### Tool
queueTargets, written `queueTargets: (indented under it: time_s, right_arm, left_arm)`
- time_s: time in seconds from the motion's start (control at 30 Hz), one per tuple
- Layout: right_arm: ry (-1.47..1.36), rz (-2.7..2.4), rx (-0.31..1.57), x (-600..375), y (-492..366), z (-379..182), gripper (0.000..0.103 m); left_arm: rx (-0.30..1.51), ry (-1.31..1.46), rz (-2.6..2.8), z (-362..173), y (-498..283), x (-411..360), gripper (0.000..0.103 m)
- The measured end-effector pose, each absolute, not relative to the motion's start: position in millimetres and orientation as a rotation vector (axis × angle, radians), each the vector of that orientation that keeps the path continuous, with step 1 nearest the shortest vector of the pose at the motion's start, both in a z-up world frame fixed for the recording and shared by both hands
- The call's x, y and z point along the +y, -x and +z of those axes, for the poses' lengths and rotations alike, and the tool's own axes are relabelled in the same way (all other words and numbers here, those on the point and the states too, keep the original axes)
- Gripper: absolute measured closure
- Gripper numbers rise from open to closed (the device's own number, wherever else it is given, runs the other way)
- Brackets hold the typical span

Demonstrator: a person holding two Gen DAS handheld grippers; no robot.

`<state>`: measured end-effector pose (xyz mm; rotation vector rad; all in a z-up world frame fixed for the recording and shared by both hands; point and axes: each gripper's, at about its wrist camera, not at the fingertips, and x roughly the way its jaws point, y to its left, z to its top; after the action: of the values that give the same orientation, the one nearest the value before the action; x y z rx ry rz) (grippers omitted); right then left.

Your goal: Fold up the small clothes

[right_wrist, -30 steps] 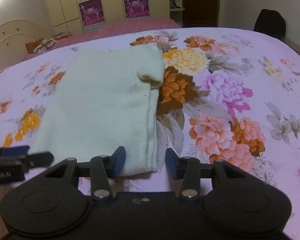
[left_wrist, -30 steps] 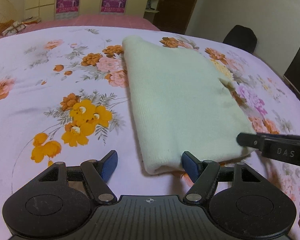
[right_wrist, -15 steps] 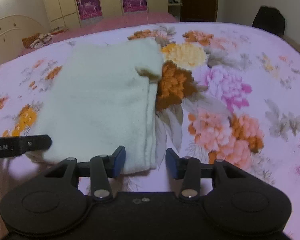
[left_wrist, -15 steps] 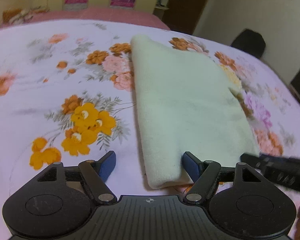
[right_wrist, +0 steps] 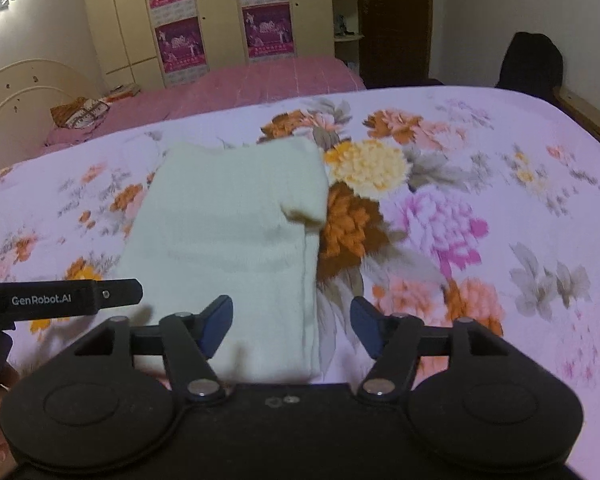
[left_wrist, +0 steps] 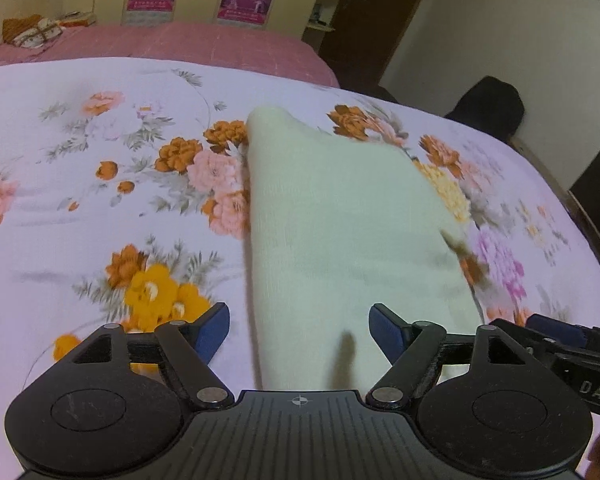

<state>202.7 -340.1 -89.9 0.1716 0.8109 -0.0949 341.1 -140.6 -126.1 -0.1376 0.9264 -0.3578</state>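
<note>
A cream knit garment (left_wrist: 340, 240) lies folded into a long rectangle on the floral bedsheet (left_wrist: 80, 200). It also shows in the right wrist view (right_wrist: 228, 232), with a short sleeve sticking out at its right edge. My left gripper (left_wrist: 299, 330) is open, its jaws astride the garment's near left corner. My right gripper (right_wrist: 291, 326) is open, its jaws astride the near right corner. Neither gripper holds cloth. Each gripper shows at the edge of the other's view.
The pale lilac sheet with flower print covers the whole work surface. A pink bed (right_wrist: 260, 80) and wardrobes (right_wrist: 204, 12) stand behind it. A black chair back (right_wrist: 532, 60) sits at the far right, next to the sheet's edge.
Both grippers have moved forward over the garment's near end, so its near edge now lies beneath the jaws. The right gripper's jaws have opened wider. The garment has not moved.
</note>
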Motion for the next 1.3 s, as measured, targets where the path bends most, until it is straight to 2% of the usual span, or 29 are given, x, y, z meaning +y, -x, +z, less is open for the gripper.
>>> queueTargets:
  time_s: [0.27,0.33,0.43,0.73,0.8,0.83,0.9,1.0,1.1,1.17,1.23,1.27,1.3]
  right_arm:
    - [-0.252,-0.046,0.837,-365.5,-258.4,-113.3,0.033]
    - [-0.259,-0.036,0.843,-371.6,-270.9,-118.1,0.031]
    - [-0.272,-0.028,0.846,-380.9,-287.7,-125.7,0.023]
    - [-0.396,0.039,0.840,-397.3,-312.3,-148.2,0.015]
    - [-0.404,0.066,0.837,-397.0,-314.0,-150.2,0.026]
    - [-0.414,0.082,0.834,-397.1,-314.7,-150.1,0.031]
    - [-0.448,0.130,0.841,-398.4,-315.3,-149.2,0.054]
    - [-0.472,0.159,0.852,-401.8,-315.0,-147.6,0.055]
    - [-0.524,0.170,0.856,-406.0,-320.1,-155.2,0.045]
    - [-0.533,0.169,0.846,-402.7,-323.3,-156.5,0.045]
    - [-0.520,0.164,0.842,-398.4,-324.7,-155.4,0.049]
    - [-0.533,0.176,0.849,-398.2,-324.3,-154.2,0.063]
    - [-0.553,0.191,0.853,-399.2,-322.9,-152.7,0.068]
  left_arm:
    - [0.929,0.151,-0.298,-142.0,-381.4,-151.5,0.021]
    - [0.925,0.168,-0.303,-145.8,-389.5,-156.1,0.021]
    - [0.929,0.169,-0.317,-151.7,-397.1,-164.3,0.021]
    - [0.926,0.179,-0.378,-158.4,-405.6,-175.7,0.022]
    - [0.934,0.214,-0.385,-157.2,-405.7,-174.4,0.023]
    - [0.937,0.227,-0.388,-156.4,-405.7,-173.8,0.028]
    - [0.948,0.252,-0.396,-155.4,-406.0,-170.3,0.032]
    - [0.965,0.293,-0.409,-159.6,-410.0,-163.4,0.035]
    - [0.947,0.256,-0.417,-161.3,-411.0,-169.5,0.035]
    - [0.953,0.278,-0.411,-160.1,-411.0,-168.4,0.035]
    - [0.963,0.308,-0.415,-156.0,-408.6,-165.4,0.050]
    - [0.958,0.308,-0.421,-153.8,-406.4,-164.6,0.052]
    - [0.951,0.304,-0.426,-152.5,-404.5,-164.1,0.053]
